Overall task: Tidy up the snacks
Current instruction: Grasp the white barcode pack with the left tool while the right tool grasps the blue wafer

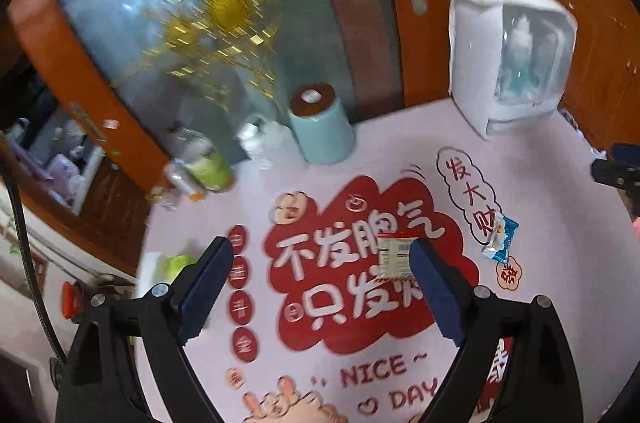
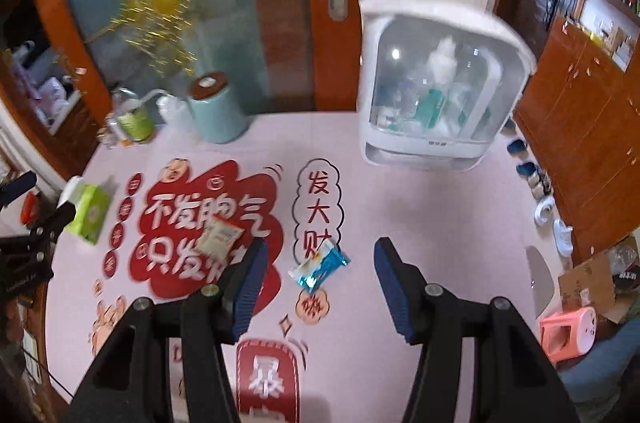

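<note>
Two small snack packets lie on the pink printed tablecloth (image 2: pixel 420 215). A white packet with a red top edge (image 1: pixel 394 257) (image 2: pixel 219 235) lies on the red cloud print. A blue and white packet (image 1: pixel 500 237) (image 2: pixel 320 265) lies to its right. My left gripper (image 1: pixel 320 255) is open and empty above the table, its right fingertip just beside the white packet. My right gripper (image 2: pixel 320 259) is open and empty, with the blue packet showing between its fingertips, below them.
A white cabinet with a clear door (image 2: pixel 436 83) stands at the back right. A mint canister with a brown lid (image 2: pixel 216 111), a green-labelled jar (image 2: pixel 134 121) and a green tissue pack (image 2: pixel 88 211) stand at the back left and left. A pink stool (image 2: pixel 568 333) is on the floor to the right.
</note>
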`<state>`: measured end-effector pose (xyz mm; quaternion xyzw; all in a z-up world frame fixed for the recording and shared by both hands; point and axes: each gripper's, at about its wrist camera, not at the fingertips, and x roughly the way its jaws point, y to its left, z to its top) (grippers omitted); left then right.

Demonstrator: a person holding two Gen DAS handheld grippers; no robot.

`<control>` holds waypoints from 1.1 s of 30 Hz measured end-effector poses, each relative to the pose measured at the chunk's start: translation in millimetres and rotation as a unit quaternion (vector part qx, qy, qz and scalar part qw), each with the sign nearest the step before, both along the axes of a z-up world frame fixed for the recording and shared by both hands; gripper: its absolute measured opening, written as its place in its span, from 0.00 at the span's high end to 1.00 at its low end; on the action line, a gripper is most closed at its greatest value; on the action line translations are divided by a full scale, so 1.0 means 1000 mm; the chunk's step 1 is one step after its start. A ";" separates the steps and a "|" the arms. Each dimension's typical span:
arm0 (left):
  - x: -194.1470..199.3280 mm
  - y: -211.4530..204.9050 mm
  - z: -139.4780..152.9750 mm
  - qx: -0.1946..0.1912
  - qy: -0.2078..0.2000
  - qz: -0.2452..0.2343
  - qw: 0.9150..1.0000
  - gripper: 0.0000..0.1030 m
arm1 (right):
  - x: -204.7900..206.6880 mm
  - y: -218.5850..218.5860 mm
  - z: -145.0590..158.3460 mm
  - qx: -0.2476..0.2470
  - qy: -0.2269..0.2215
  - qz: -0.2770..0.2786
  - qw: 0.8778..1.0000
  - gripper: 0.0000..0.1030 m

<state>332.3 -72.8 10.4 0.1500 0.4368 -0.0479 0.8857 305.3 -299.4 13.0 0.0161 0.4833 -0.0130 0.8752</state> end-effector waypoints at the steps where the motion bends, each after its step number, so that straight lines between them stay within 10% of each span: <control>1: 0.014 -0.005 -0.015 -0.003 0.019 -0.003 1.000 0.14 | 0.013 -0.003 -0.015 0.003 0.014 -0.007 1.000 0.46; 11: 0.072 -0.041 -0.172 -0.036 0.187 0.004 0.982 0.14 | 0.063 -0.023 -0.178 0.113 0.175 -0.079 0.975 0.46; 17: 0.085 -0.052 -0.226 -0.026 0.226 0.018 0.974 0.14 | 0.070 -0.016 -0.214 0.132 0.204 -0.099 0.965 0.46; 23: 0.089 -0.052 -0.252 -0.040 0.245 0.042 0.968 0.14 | 0.073 0.001 -0.219 0.088 0.197 -0.081 0.973 0.52; 28: 0.085 -0.045 -0.247 -0.075 0.233 0.053 0.968 0.54 | 0.066 0.008 -0.221 0.075 0.199 -0.061 0.975 0.67; 33: 0.076 -0.039 -0.235 -0.082 0.233 0.067 0.967 0.57 | 0.053 0.017 -0.215 0.066 0.193 -0.048 0.978 0.69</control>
